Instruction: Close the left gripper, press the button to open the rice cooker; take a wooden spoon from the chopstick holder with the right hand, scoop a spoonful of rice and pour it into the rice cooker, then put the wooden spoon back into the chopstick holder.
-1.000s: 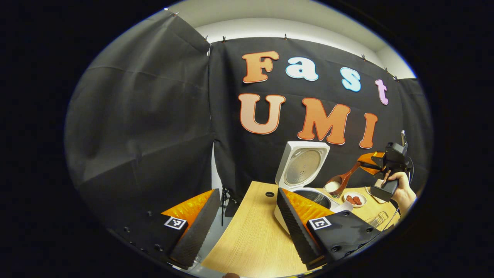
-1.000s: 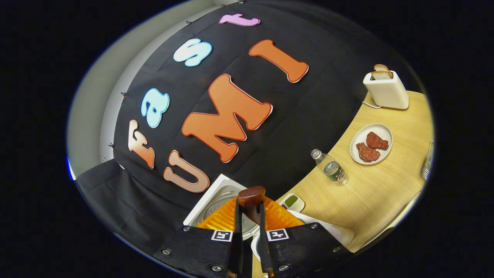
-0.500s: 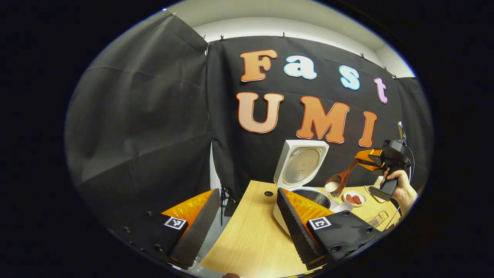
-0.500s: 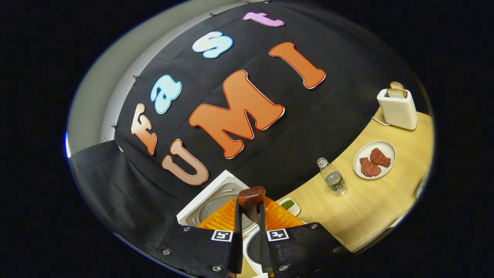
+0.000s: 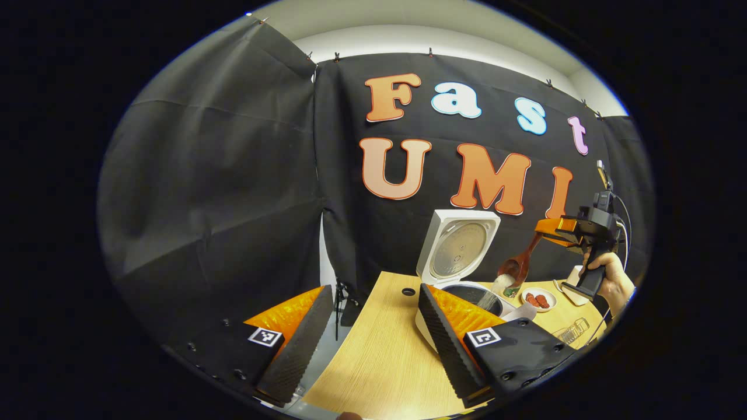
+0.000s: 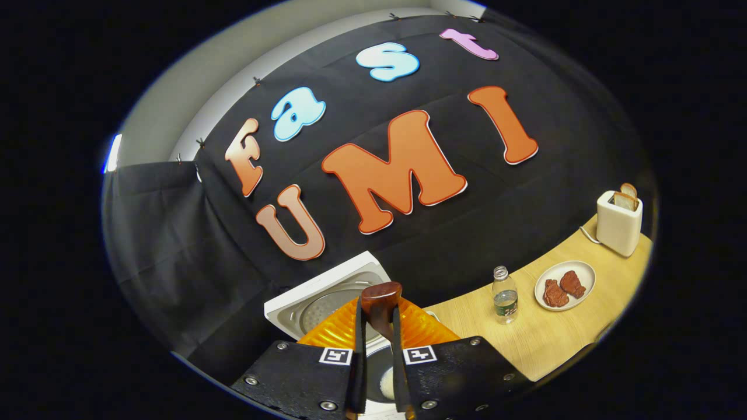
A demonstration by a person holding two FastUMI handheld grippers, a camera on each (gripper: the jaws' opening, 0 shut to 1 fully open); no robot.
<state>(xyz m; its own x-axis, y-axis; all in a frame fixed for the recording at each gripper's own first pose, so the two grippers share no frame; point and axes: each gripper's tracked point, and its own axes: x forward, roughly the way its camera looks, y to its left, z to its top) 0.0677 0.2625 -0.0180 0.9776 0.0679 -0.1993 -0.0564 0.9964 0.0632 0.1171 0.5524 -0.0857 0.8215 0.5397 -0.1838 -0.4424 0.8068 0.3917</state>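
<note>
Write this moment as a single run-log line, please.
step: pouring rice | right gripper: shut on brown wooden spoon, tipped over open white rice cooker | left gripper: open, idle above light wooden table

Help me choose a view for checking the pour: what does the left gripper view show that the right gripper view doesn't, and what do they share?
Left gripper view, from the side: the wooden spoon tipped, rice falling into the rice cooker, plus the hand holding the right gripper, and the left gripper, jaws open. Right gripper view: the spoon's handle end clamped between its jaws, and a toaster holding bread. Both: the cooker's raised lid, the plate of red pieces, the table.
</note>
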